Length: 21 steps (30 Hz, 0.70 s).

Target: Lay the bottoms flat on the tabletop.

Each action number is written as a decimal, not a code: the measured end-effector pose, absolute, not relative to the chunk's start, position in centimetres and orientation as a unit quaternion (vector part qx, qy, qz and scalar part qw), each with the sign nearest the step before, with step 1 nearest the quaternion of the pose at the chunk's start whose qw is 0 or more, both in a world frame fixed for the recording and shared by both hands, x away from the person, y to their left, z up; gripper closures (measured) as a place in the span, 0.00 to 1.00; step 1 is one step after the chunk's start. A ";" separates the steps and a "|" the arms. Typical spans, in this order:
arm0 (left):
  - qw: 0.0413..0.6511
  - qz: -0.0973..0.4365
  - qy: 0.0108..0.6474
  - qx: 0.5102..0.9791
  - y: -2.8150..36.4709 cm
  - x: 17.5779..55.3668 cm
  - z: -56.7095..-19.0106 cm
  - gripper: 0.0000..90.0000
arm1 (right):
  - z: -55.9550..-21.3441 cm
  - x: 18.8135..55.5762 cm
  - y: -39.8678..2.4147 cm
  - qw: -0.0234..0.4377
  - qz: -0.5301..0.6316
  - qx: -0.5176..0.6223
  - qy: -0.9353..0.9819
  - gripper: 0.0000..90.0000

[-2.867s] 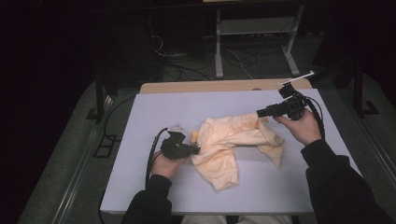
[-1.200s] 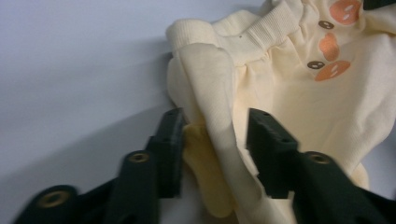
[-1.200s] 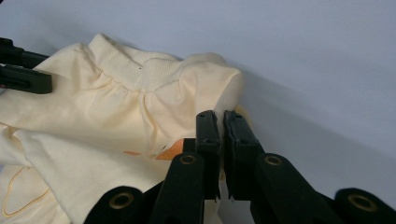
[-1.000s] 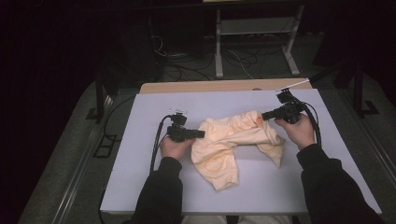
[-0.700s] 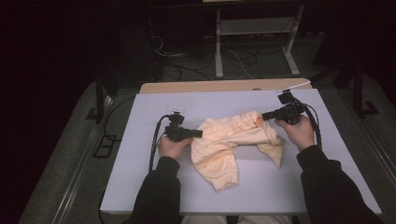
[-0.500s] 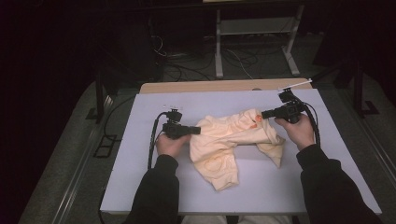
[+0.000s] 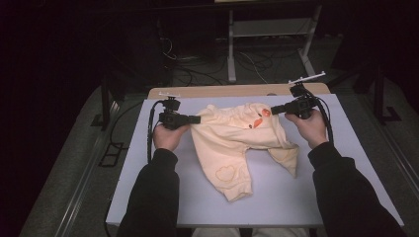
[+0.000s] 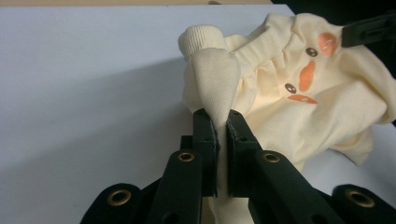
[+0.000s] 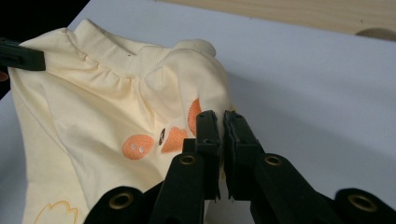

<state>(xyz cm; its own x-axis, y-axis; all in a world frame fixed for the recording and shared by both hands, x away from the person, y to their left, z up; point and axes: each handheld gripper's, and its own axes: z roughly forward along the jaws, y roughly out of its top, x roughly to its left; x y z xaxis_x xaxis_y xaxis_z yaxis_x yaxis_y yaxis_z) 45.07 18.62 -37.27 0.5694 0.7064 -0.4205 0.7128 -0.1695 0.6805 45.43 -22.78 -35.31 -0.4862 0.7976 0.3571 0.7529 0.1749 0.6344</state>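
On the pale table (image 7: 148, 163), in the high view, a cream garment (image 7: 237, 143) lies in the middle, bunched, between the two hands; the left gripper (image 7: 195, 119) meets its left upper edge and the right gripper (image 7: 272, 109) meets its upper right part near the orange print (image 7: 259, 118). The upper edge of the garment runs from left to right between the two grippers, and this is its long axis now, while the lower part hangs down toward the person and one end trails to the right. In the left gripper view the black jaws are clenched on a fold of the cream cloth, which rises between them, and a ribbed cuff (image 8: 201, 41) stands just behind. In the right gripper view the right gripper (image 9: 221, 116) has its jaws pressed together on the cloth, just beside the orange print. The step in hand seems to be the spreading of the garment; to do it well, I think both hands should pull apart evenly and low, so that neither fold slips out and the cloth lies flat
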 end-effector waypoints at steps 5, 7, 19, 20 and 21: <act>0.430 0.012 0.452 0.781 18.3 46.5 -36.1 0.93 | -34.4 46.3 -21.8 0.048 0.396 0.498 0.770 0.93; 0.424 0.017 0.447 0.787 18.3 47.0 -35.3 0.93 | -34.2 46.7 -21.6 0.044 0.399 0.497 0.769 0.93; 0.406 0.041 0.430 0.805 17.8 48.0 -32.9 0.93 | -34.1 47.4 -21.1 0.045 0.413 0.503 0.758 0.93; 0.404 0.042 0.428 0.808 17.6 48.0 -33.1 0.92 | -34.5 47.4 -21.1 0.048 0.410 0.504 0.758 0.93; 0.401 0.043 0.427 0.809 17.4 48.1 -33.3 0.93 | -34.8 47.4 -21.0 0.049 0.406 0.506 0.760 0.93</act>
